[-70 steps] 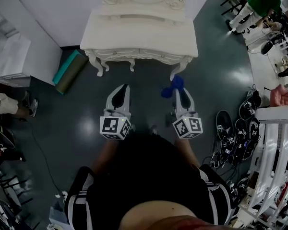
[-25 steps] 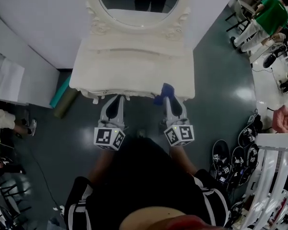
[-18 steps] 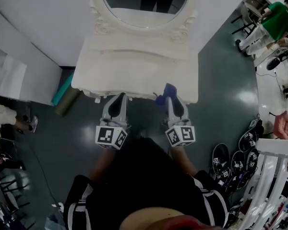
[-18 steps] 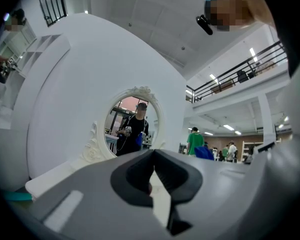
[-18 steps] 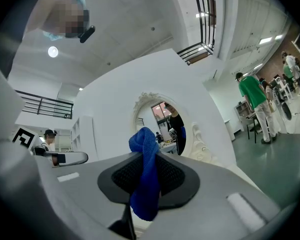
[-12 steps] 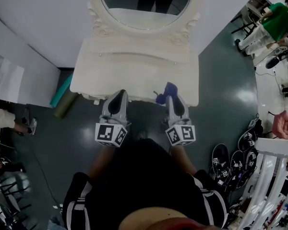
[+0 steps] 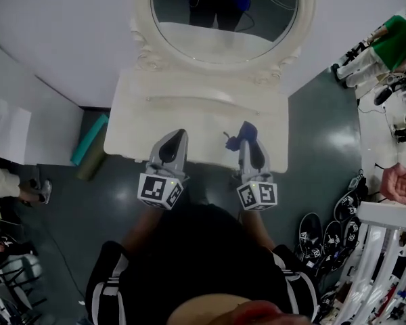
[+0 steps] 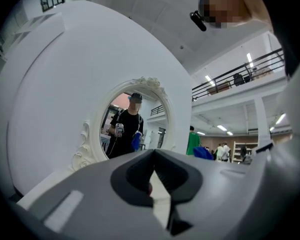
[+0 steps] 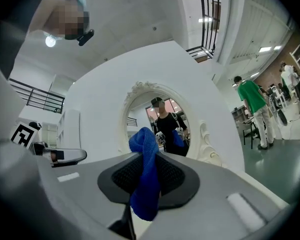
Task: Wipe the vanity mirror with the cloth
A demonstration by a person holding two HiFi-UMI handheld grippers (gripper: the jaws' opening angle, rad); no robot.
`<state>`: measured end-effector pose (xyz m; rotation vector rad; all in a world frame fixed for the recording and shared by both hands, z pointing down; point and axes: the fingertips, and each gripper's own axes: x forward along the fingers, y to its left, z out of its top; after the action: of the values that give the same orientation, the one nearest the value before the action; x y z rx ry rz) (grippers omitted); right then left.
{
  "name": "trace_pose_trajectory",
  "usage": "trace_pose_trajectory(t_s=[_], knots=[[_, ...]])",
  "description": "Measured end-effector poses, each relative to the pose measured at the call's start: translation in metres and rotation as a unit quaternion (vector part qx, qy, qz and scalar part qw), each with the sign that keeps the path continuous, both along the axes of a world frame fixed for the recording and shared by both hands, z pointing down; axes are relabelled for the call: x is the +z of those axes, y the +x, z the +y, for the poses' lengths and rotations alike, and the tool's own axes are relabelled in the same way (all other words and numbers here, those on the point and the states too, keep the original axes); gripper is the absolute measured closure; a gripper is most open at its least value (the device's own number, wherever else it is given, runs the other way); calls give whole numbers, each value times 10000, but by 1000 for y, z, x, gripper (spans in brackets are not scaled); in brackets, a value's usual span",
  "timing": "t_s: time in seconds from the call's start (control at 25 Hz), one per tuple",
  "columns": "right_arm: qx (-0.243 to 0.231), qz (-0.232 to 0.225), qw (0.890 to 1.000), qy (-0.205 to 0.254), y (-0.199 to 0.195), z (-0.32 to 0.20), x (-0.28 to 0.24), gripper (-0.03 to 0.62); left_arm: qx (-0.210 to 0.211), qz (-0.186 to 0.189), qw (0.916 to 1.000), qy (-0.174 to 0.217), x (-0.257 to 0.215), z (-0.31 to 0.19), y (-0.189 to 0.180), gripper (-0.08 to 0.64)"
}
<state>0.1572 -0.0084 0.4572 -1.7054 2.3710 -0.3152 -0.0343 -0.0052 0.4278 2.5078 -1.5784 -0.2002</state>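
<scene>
Blue cloth point(image 9: 146, 184) kept pinched in right gripper point(image 7: 247, 134), left gripper point(image 7: 179, 134) pressed together, brought up over table point(image 7: 189, 114) toward mirror point(image 7: 223, 26), wiping likely next.

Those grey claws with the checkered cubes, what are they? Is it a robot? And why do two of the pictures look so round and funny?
It is not a robot. A person holds a two-jaw grabbing tool in each hand, and the cubes are part of those tools. The picture looking down comes from a camera on the person's head. The two round pictures come from small cameras riding on the tools, looking along the jaws. Their wide lenses bend everything. The left gripper has its jaws together with nothing between them. The right gripper pinches a blue cloth. Both tools point towards a white vanity table with an oval mirror above it. The cloth has not reached the glass yet.
</scene>
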Motion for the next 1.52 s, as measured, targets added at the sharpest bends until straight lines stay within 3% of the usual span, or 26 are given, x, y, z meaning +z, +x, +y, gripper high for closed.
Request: trace_pose_trajectory(t_s=[0.44, 0.92, 1.52], knots=[[608, -13, 9980, 185, -43, -75, -18, 522, 409, 5, 9992, 36, -14, -84, -53, 549], [993, -171, 9932, 587, -2, -132, -55, 522, 699, 222, 9965, 401, -59, -131, -27, 549], [1235, -381, 9880, 851, 46, -223, -81, 520, 358, 99, 9980, 503, -66, -201, -2, 549]])
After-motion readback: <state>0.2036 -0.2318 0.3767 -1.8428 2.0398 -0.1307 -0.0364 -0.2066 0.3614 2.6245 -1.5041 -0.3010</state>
